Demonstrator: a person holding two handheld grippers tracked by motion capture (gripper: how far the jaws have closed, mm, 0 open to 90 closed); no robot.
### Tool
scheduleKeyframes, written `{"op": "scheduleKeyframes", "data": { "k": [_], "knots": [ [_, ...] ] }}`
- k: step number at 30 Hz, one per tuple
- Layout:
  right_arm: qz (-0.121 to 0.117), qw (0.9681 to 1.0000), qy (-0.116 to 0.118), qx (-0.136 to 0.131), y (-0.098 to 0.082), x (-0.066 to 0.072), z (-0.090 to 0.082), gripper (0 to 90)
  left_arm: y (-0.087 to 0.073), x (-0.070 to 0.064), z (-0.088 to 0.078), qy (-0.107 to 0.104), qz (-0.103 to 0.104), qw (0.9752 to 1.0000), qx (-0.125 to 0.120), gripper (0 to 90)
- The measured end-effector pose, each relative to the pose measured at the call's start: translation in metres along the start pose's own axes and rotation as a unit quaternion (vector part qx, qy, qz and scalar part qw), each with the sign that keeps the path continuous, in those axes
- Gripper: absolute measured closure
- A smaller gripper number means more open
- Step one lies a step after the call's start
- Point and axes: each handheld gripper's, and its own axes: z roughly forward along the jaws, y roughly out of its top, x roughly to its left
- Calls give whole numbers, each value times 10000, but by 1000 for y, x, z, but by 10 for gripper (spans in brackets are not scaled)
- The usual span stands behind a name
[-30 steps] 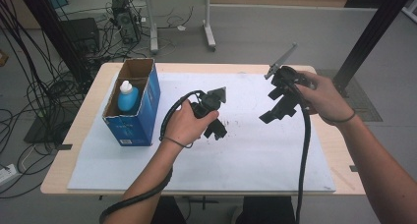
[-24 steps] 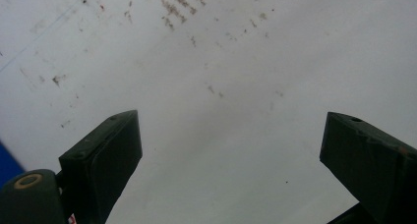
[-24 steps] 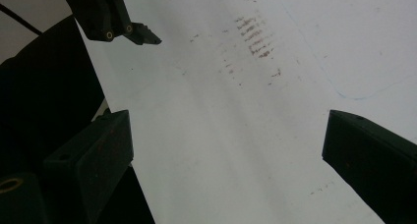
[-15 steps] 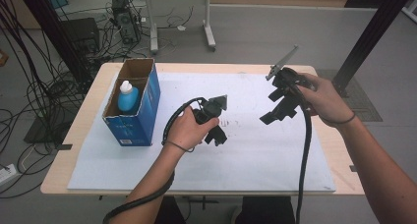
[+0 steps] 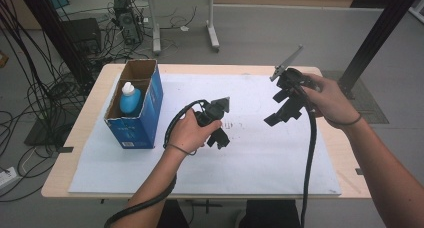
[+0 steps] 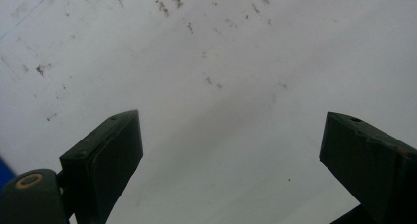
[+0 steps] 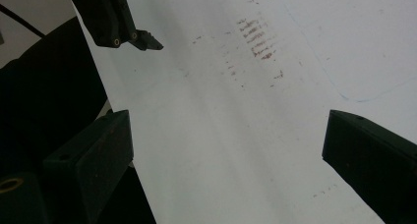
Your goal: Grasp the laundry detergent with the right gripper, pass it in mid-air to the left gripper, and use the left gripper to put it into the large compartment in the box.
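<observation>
Your left gripper (image 5: 220, 138) hangs over the middle of the white sheet (image 5: 260, 163), jaws spread wide with nothing between them, just stained paper below in the left gripper view. Your right gripper (image 5: 280, 117) floats above the sheet's right half, well apart from the other, jaws also wide and empty. The blue bottle (image 5: 130, 100) sits upright inside the blue cardboard box (image 5: 142, 123) at the table's (image 5: 55, 188) left side.
</observation>
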Motion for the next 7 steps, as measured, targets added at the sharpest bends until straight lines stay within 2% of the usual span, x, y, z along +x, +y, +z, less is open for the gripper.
{"op": "scheduleKeyframes", "data": {
  "k": [7],
  "knots": [
    [1,10000,-31,21,1,2,-2,52,-2,-1,1,-18,40,10000,61,95]
  ]
}}
